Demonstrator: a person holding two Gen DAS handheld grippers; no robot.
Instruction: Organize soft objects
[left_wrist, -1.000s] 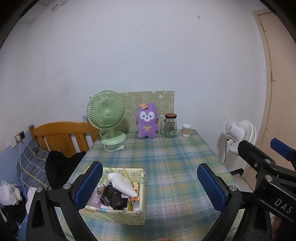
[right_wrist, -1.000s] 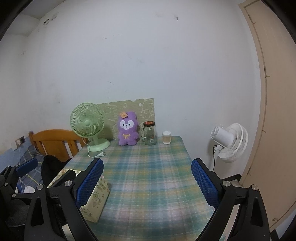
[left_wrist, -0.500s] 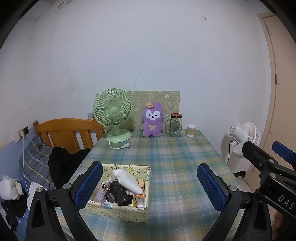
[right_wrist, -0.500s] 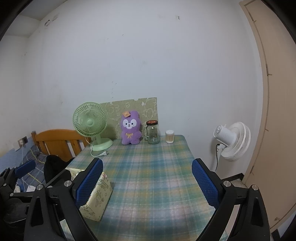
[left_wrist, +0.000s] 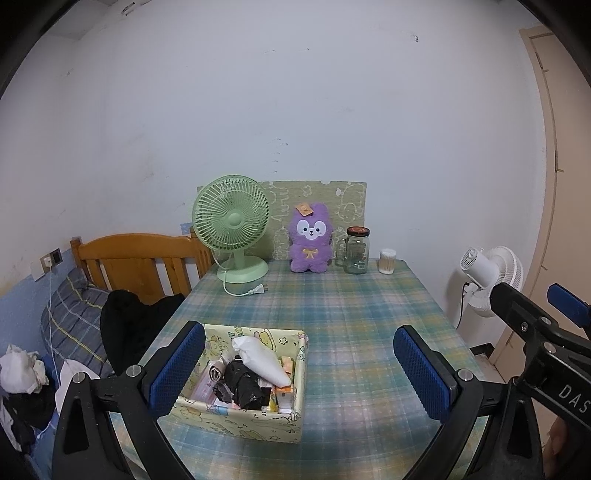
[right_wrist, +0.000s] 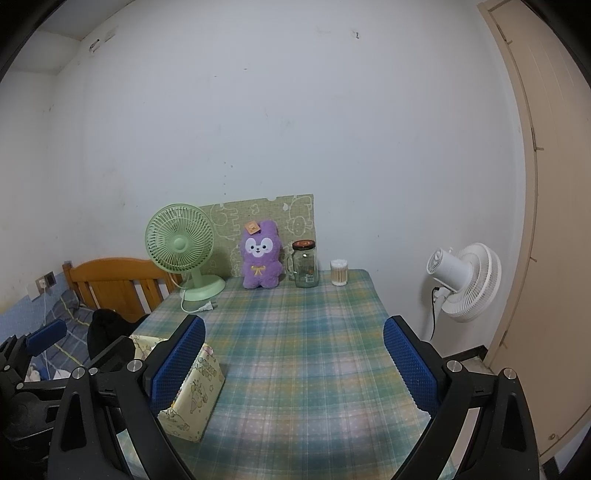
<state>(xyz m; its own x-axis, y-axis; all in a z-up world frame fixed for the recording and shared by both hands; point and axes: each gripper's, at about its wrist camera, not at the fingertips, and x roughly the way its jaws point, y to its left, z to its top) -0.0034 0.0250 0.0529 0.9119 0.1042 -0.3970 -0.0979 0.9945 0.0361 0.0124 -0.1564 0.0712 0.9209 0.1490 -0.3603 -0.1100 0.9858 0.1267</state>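
the plaid-covered table (left_wrist: 332, 317) is filling both views, its right edge dropping off toward a white floor fan (right_wrist: 465, 280). the left gripper (left_wrist: 299, 369) is hovering above the table's near end, fingers spread wide and holding nothing. the right gripper (right_wrist: 293, 363) is hovering beside it, equally wide and empty. a yellow patterned box (left_wrist: 255, 413), crammed with a white pouch and dark bundles, is sitting at the table's near left. the purple plush (left_wrist: 310, 238) is sitting upright at the table's far edge, between the green fan (left_wrist: 232, 229) and glass jar (left_wrist: 356, 251). the table's middle is lying bare.

Fuzzy plush toy (left_wrist: 309, 238) (purple), glass jar (left_wrist: 356, 250).
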